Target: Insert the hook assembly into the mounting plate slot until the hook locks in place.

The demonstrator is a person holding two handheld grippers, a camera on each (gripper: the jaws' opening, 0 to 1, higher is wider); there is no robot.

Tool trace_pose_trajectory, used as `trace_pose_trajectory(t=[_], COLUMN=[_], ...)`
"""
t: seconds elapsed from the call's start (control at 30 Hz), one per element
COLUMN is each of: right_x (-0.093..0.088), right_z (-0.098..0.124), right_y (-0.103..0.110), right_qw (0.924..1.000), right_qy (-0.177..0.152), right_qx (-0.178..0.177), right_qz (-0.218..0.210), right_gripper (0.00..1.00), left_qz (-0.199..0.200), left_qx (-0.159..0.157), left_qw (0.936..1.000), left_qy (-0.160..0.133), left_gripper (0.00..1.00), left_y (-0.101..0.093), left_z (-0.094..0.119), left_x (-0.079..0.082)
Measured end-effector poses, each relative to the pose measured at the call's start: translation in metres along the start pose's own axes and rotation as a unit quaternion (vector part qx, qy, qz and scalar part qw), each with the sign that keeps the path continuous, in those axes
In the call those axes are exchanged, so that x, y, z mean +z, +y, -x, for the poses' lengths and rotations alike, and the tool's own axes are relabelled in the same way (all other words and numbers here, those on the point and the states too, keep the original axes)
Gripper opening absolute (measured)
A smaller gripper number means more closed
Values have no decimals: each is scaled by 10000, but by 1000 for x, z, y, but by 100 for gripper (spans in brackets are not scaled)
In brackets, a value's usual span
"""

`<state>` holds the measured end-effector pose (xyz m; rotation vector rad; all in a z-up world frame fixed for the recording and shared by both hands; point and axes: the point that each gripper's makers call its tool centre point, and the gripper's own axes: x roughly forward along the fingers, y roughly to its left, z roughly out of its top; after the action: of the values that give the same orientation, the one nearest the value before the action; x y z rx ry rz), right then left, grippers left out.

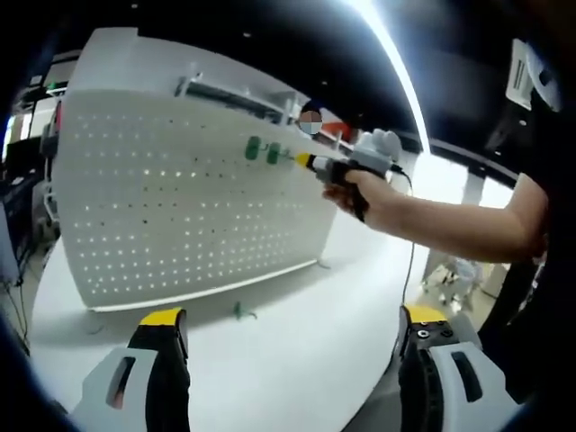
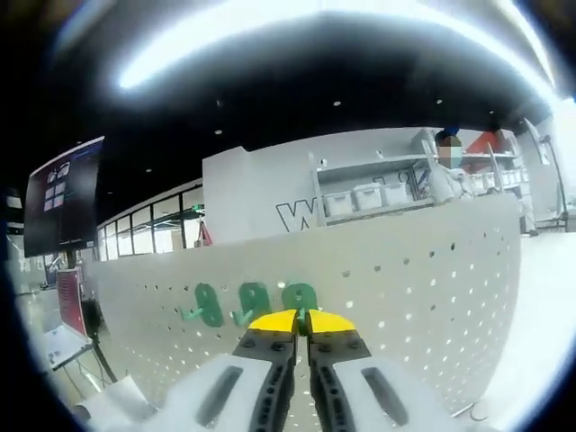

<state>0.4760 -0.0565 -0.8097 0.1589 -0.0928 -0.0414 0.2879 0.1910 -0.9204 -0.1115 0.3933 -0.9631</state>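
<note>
We are holding the left hand-held gripper (image 1: 292, 337) low over the white surface (image 1: 297, 360), its yellow-tipped jaws standing wide apart with nothing between them. Ahead of it a white pegboard (image 1: 180, 207) is standing upright on the surface, and a small green hook (image 1: 241, 312) is lying on the surface just in front of the board's lower edge, between and beyond the open jaws, well apart from them. In the left gripper view we are also seeing our hand (image 1: 360, 191) pressing the right hand-held gripper (image 1: 304, 160) up against the pegboard, just beside two green hooks (image 1: 262, 149) already sitting on the board. In the right gripper view the right hand-held gripper (image 2: 301, 321) is closing its yellow tips tightly on a green hook assembly (image 2: 300, 298), which is touching the pegboard (image 2: 405, 297) face; two more mounted hooks (image 2: 229, 303) are hanging just to its left in that view.
</note>
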Motion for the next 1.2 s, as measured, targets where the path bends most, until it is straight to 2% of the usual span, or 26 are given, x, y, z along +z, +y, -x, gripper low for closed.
trace_pose_trajectory(t=[0.2,0.47,0.83,1.2], right_x=[8,10,4,3], right_z=[-3,-4,-9,-10], right_y=[-4,-4,-6,-7], right_qw=[9999,9999,9998,9997], right_qy=[-81,-113,-75,-101], right_qx=[-29,-75,-130,-129], right_qz=[64,86,144,195], right_gripper=[0,0,0,0], left_qz=[17,53,124,126], left_qx=[5,22,129,184], left_qw=[10000,10000,9998,9997], left_qy=[26,0,36,-7], left_gripper=[98,97,97,96], left_y=[1,3,10,12], left_z=[0,1,5,7], left_x=[-2,0,-4,-1])
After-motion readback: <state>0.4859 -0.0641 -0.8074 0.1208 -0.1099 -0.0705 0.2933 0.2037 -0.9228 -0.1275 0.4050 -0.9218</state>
